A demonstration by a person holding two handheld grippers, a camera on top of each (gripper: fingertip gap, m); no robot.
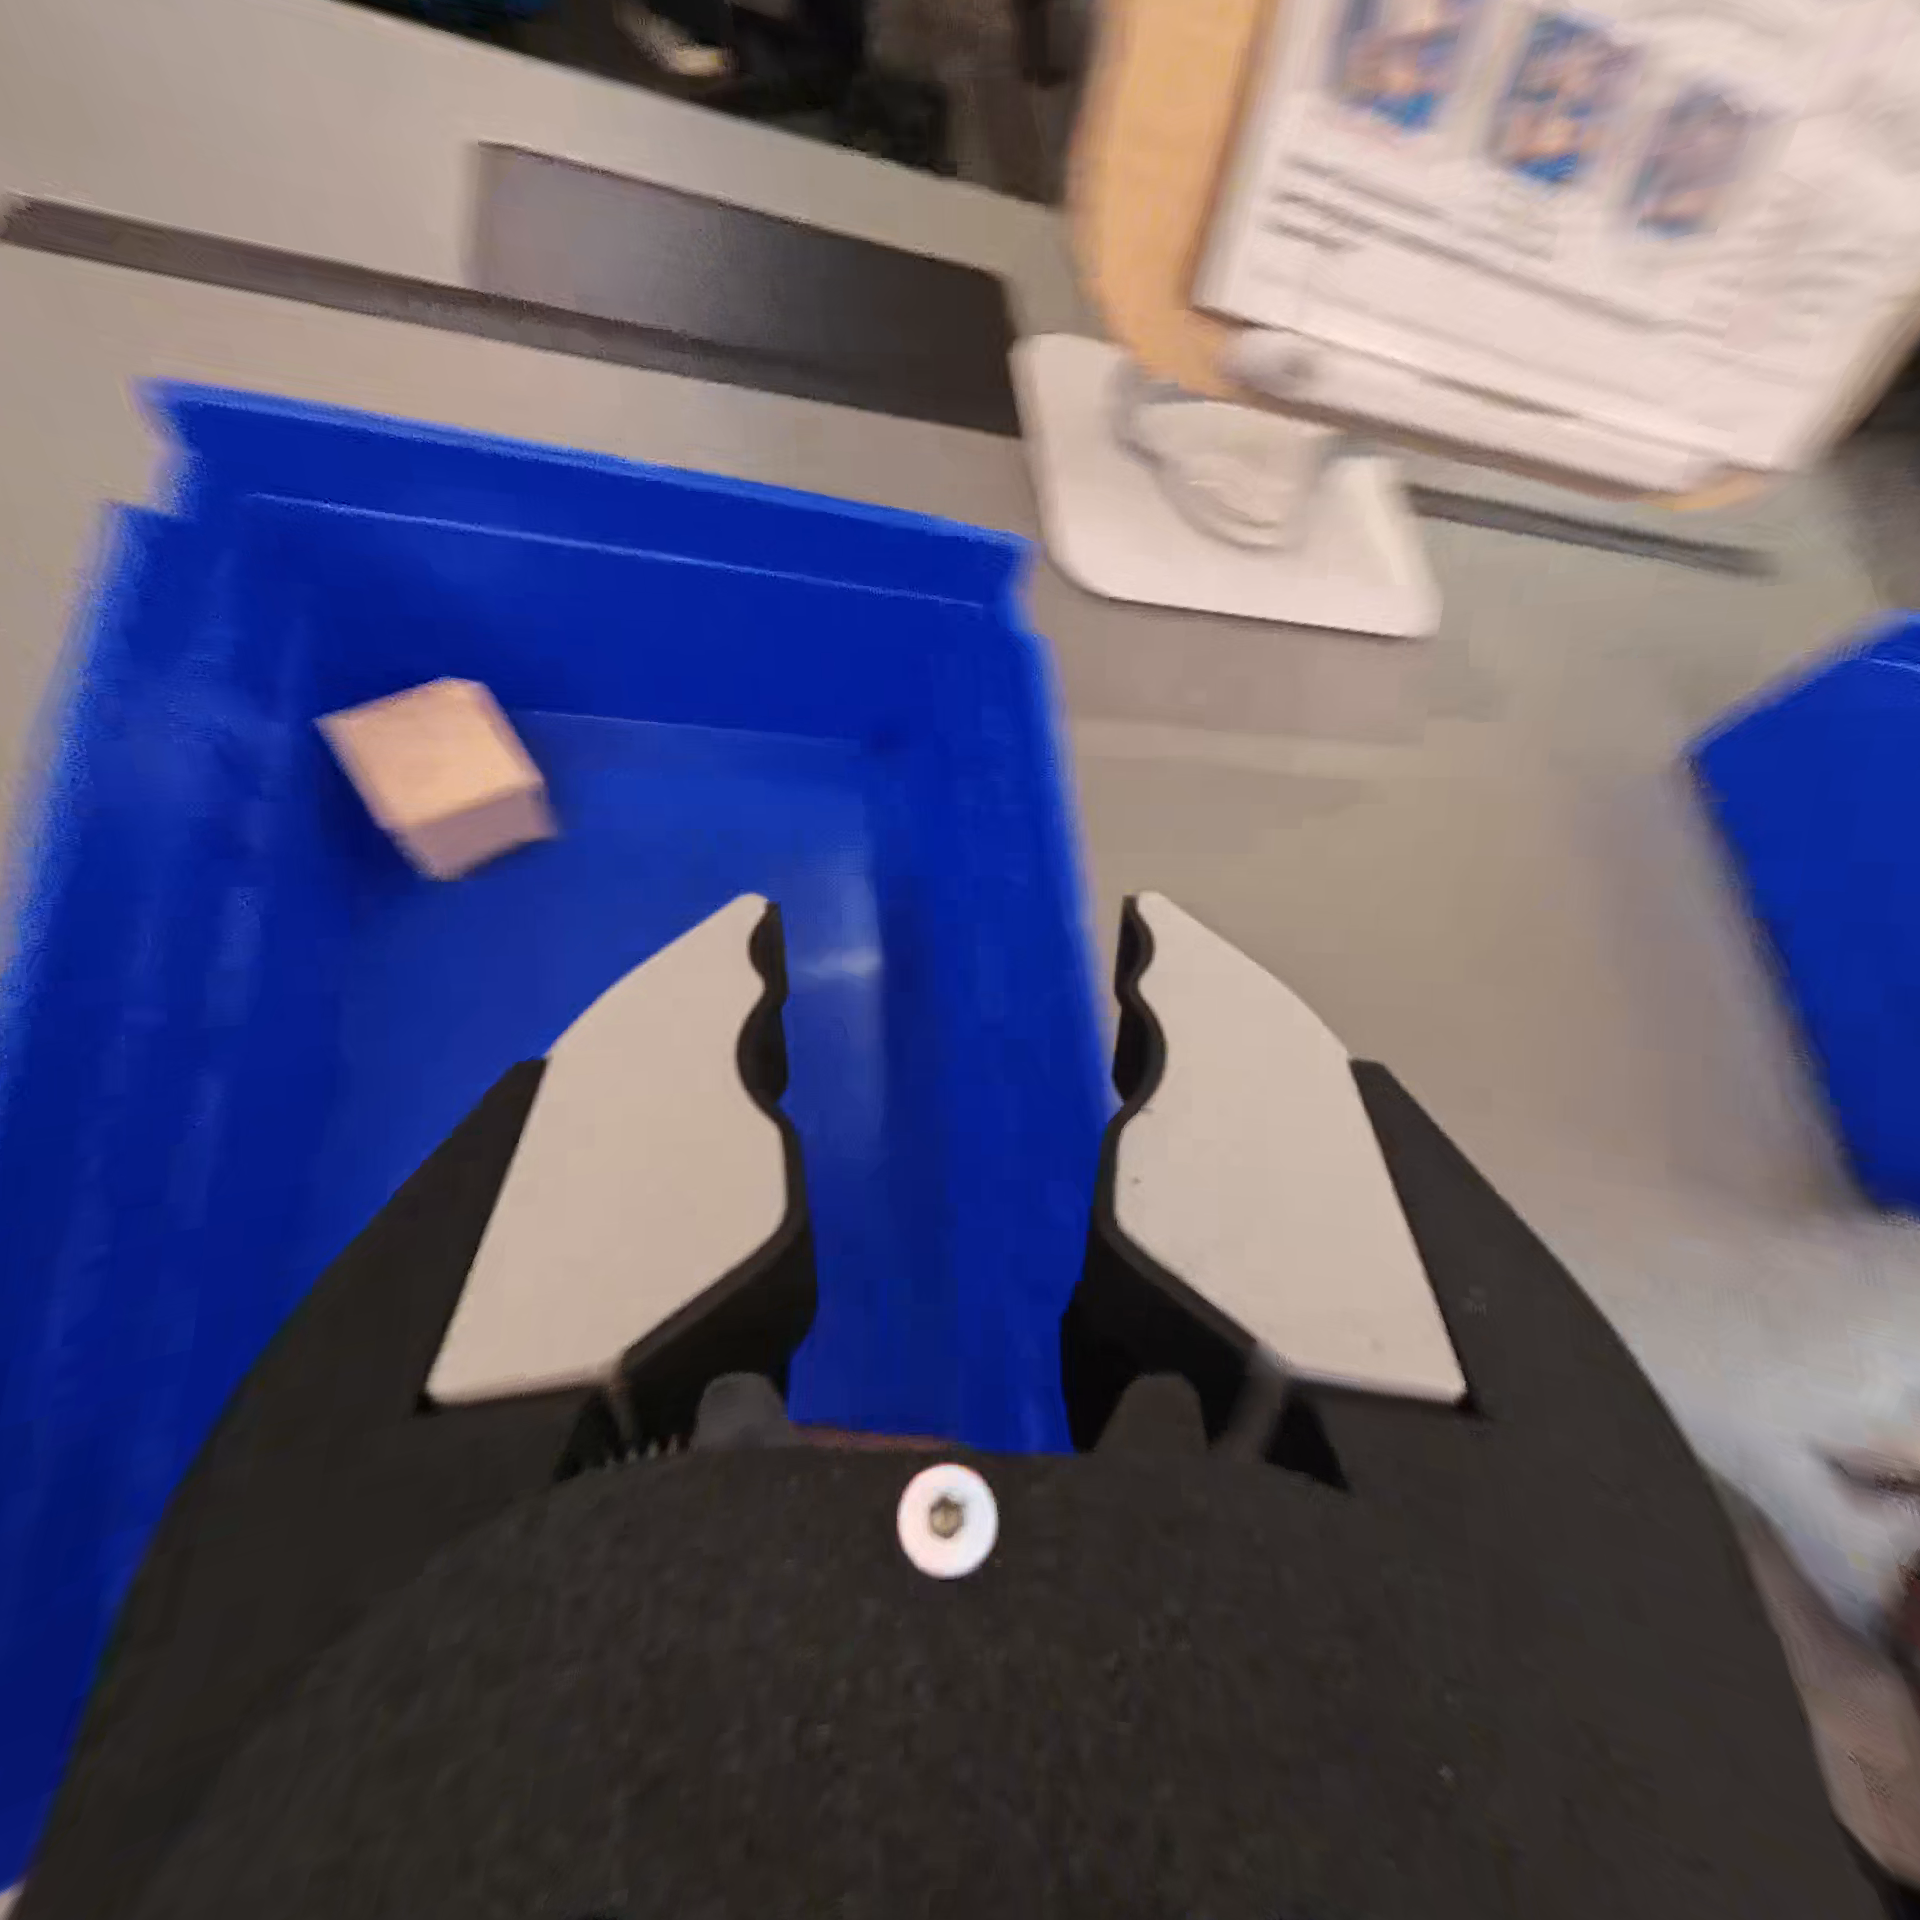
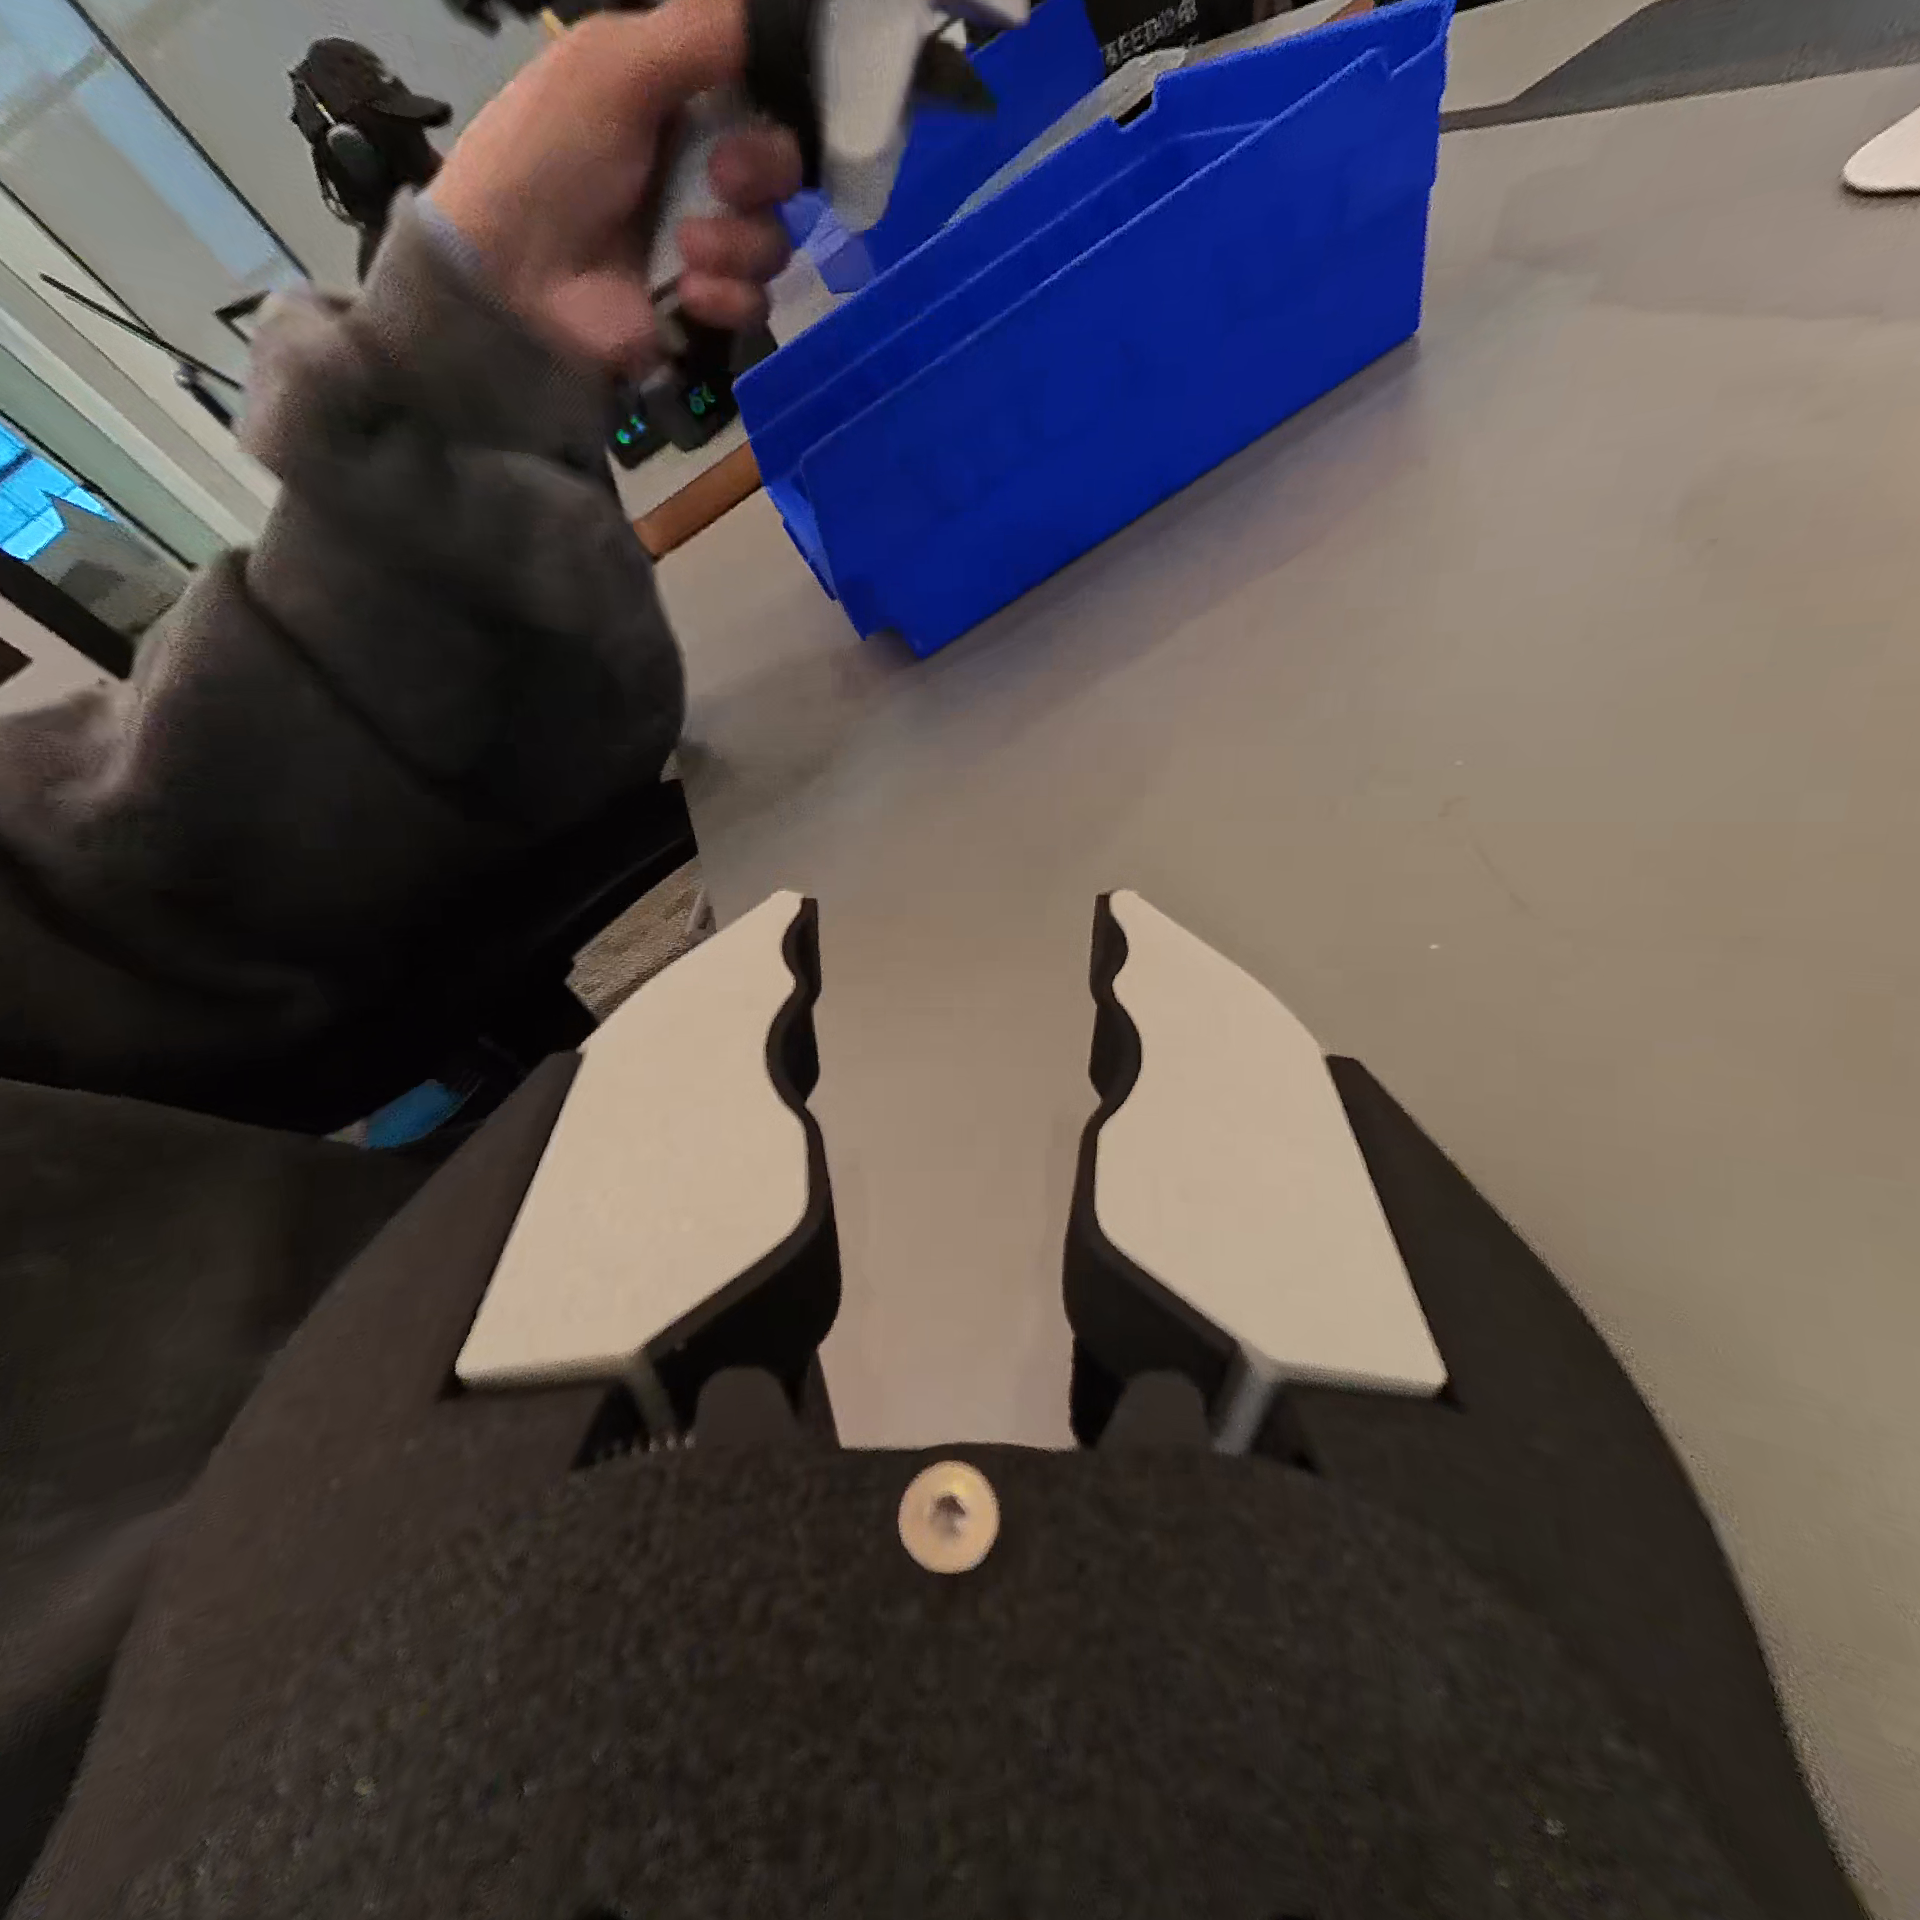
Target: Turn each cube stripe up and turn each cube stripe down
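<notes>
Jaws of the left gripper (image 1: 945, 914) gape wide and empty above the blue bin (image 1: 623, 582); the right gripper (image 2: 954, 909) is equally parted, holding nothing over the desk (image 2: 1455, 831). One wooden cube (image 1: 436, 774) sits at ten o'clock, no stripe showing; near the bin wall, a finger may jam.

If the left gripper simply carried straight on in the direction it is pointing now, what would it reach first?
Probably the blue bin: the open left gripper points down into it, towards its floor near the right wall. The wooden cube lies off to the left of that line. Blur makes depth uncertain.
</notes>
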